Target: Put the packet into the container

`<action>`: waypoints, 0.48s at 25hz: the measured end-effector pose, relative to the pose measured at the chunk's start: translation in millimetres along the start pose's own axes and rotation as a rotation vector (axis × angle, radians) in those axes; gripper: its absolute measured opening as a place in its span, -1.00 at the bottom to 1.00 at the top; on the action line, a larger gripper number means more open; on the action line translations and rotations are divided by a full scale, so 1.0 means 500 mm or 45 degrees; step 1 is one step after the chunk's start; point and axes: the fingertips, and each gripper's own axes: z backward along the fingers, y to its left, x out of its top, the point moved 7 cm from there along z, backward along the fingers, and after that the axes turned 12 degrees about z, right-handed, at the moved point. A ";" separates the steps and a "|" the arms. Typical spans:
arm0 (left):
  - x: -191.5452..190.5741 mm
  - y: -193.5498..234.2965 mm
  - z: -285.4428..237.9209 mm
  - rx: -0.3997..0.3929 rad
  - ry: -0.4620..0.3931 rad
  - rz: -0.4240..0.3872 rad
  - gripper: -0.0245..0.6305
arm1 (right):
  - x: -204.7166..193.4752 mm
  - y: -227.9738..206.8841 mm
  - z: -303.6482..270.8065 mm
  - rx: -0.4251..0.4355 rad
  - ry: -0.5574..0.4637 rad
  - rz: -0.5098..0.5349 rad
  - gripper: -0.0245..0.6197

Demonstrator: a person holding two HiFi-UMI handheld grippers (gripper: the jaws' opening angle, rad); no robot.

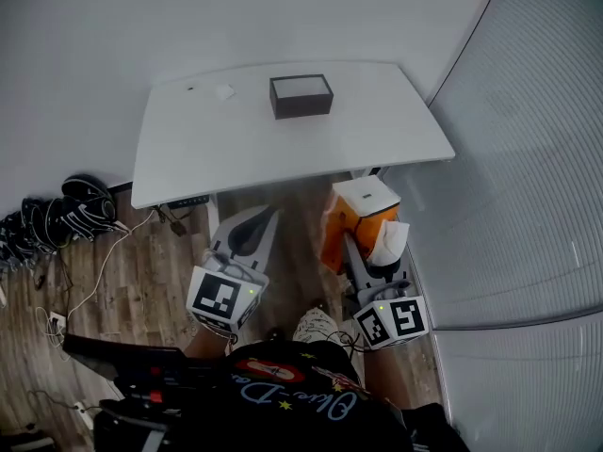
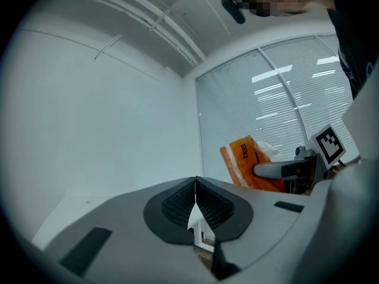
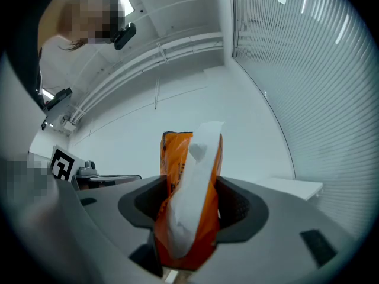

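At the far left, a heap of dark gear with cables (image 1: pixel 71 213) is seen on the wooden plank floor (image 1: pixel 141 281), beside the bench's left end. The bench (image 1: pixel 188 153) is a white, smooth slab with rounded corners, set against a plain white wall (image 1: pixel 94 26). Its near edge is bare along its whole length, and wide open surface is left on either side of the container. A small pale scrap (image 1: pixel 224 91) lies near the far edge, left of the container and apart from it.

The left hand-held gripper (image 1: pixel 247 235) is held low over the floor, short of the bench's near edge. Its grey jaws with dark ribbed pads are brought together, with nothing between them.

The container (image 1: pixel 301 95), a dark rectangular box with an open top and a pale inside, stands near the middle of the bench's far edge.

The right hand-held gripper (image 1: pixel 369 245) is held in front of the bench's right part. Its jaws are closed on the packet (image 3: pixel 189 206), an orange, glossy, crinkled pouch with a white panel, which stands upright out of the jaws. The packet is well apart from the container, and its top shows at the bench's near edge.

At the right, the room is closed by a ribbed, pale blind wall (image 1: pixel 528 158), which runs close to the bench's right corner.
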 end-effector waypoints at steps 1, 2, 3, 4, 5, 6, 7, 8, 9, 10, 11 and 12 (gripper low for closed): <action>0.002 0.004 -0.008 0.005 0.002 0.001 -0.90 | 0.002 -0.007 -0.011 0.007 -0.001 0.007 -0.16; 0.001 0.006 -0.012 0.014 0.003 0.001 -0.90 | 0.002 -0.013 -0.017 0.013 -0.006 0.014 -0.16; -0.002 0.008 -0.021 0.024 0.002 -0.001 -0.90 | -0.002 -0.021 -0.023 0.021 -0.011 0.020 -0.16; -0.006 0.010 -0.034 0.033 -0.004 -0.005 -0.90 | -0.010 -0.034 -0.032 0.030 -0.015 0.023 -0.16; -0.010 0.012 -0.049 0.043 -0.014 -0.009 -0.90 | -0.020 -0.048 -0.041 0.042 -0.018 0.026 -0.16; -0.012 0.015 -0.063 0.053 -0.026 -0.013 -0.90 | -0.027 -0.061 -0.051 0.054 -0.020 0.029 -0.16; -0.014 0.018 -0.076 0.063 -0.038 -0.016 -0.90 | -0.032 -0.074 -0.062 0.066 -0.023 0.032 -0.16; -0.012 0.022 -0.093 0.072 -0.046 -0.018 -0.90 | -0.034 -0.088 -0.076 0.075 -0.024 0.034 -0.16; -0.008 0.029 -0.116 0.080 -0.049 -0.020 -0.90 | -0.033 -0.105 -0.096 0.084 -0.026 0.034 -0.16; 0.000 0.037 -0.145 0.088 -0.048 -0.021 -0.90 | -0.029 -0.127 -0.122 0.093 -0.027 0.032 -0.16; 0.009 0.045 -0.176 0.096 -0.046 -0.022 -0.90 | -0.023 -0.150 -0.149 0.104 -0.028 0.031 -0.16; 0.017 0.052 -0.206 0.103 -0.046 -0.024 -0.90 | -0.019 -0.172 -0.176 0.117 -0.028 0.031 -0.16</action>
